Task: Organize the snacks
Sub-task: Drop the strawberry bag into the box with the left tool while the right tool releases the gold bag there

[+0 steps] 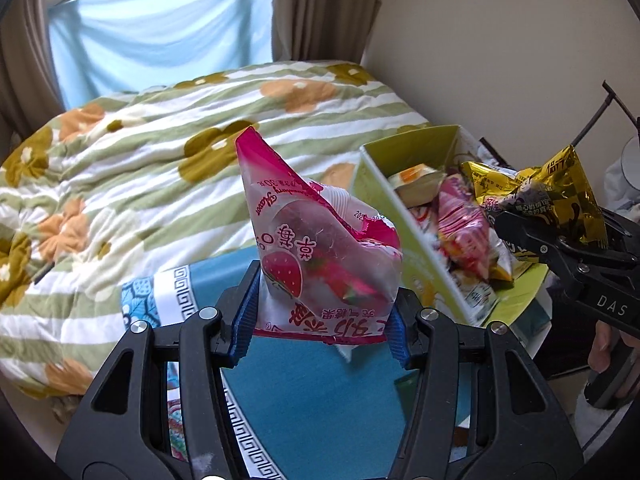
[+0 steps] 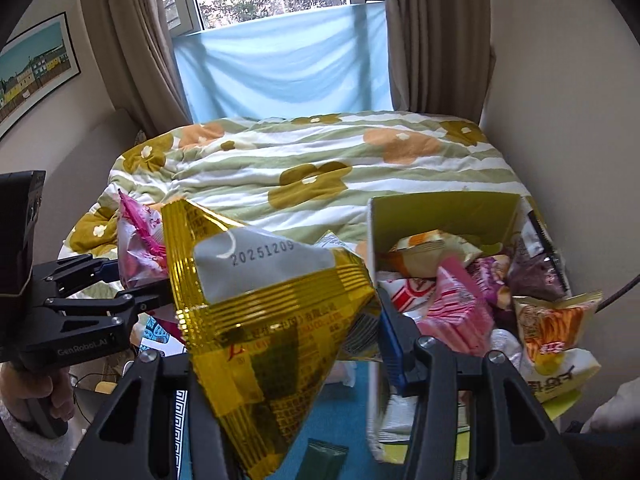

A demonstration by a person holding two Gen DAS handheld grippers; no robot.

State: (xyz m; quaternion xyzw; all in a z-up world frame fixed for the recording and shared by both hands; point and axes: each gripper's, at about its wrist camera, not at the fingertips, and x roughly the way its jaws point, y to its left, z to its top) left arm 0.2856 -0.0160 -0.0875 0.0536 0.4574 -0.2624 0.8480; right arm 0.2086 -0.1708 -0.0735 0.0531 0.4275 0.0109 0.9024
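Note:
My left gripper (image 1: 322, 332) is shut on a pink and white strawberry snack packet (image 1: 320, 248), which stands up between the blue pads above a teal cloth (image 1: 312, 392). My right gripper (image 2: 280, 360) is shut on a gold foil snack bag (image 2: 264, 320) that fills the middle of the right wrist view. The same gold foil snack bag (image 1: 560, 200) shows at the right of the left wrist view, over the green box (image 1: 384, 204). The left gripper and its pink packet (image 2: 138, 248) sit at the left of the right wrist view.
The green cardboard box (image 2: 440, 208) holds several snack packets, among them a pink striped one (image 2: 456, 312) and an orange one (image 2: 552, 332). A bed with a flowered quilt (image 2: 312, 160) lies behind. A small dark green packet (image 2: 326, 460) lies on the teal cloth.

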